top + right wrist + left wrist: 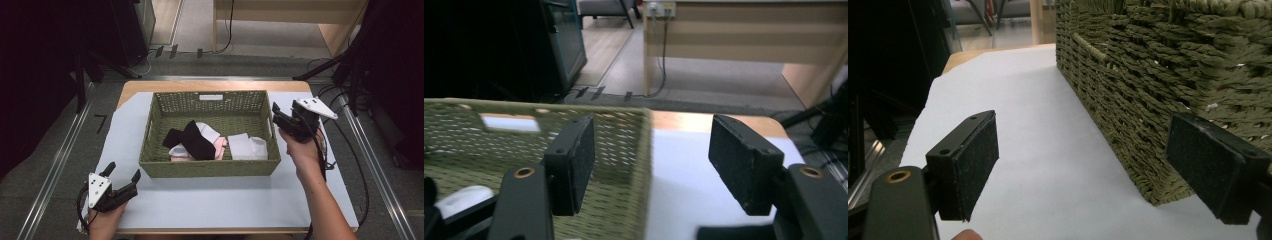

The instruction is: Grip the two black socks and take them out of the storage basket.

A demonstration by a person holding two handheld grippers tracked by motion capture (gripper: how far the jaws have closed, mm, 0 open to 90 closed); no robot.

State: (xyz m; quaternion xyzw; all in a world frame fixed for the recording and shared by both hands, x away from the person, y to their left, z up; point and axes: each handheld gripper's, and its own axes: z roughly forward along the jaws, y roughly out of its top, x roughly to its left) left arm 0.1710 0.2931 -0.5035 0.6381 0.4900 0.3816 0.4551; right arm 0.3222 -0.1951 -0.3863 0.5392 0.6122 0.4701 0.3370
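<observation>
Jaws agape, right gripper straddling basket rim

Light: even and soft from overhead, dark beyond the table
Blur: basket smeared in the right gripper view

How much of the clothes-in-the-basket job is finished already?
Looks done: black, white and pink cloths already lie inside the green woven basket. In hand: nothing. The right gripper is open at the basket's right rim, one jaw inside the rim and one outside; the left gripper is open beside its near left corner. Left: perhaps gripping the basket or the cloths; I can't tell which.
</observation>
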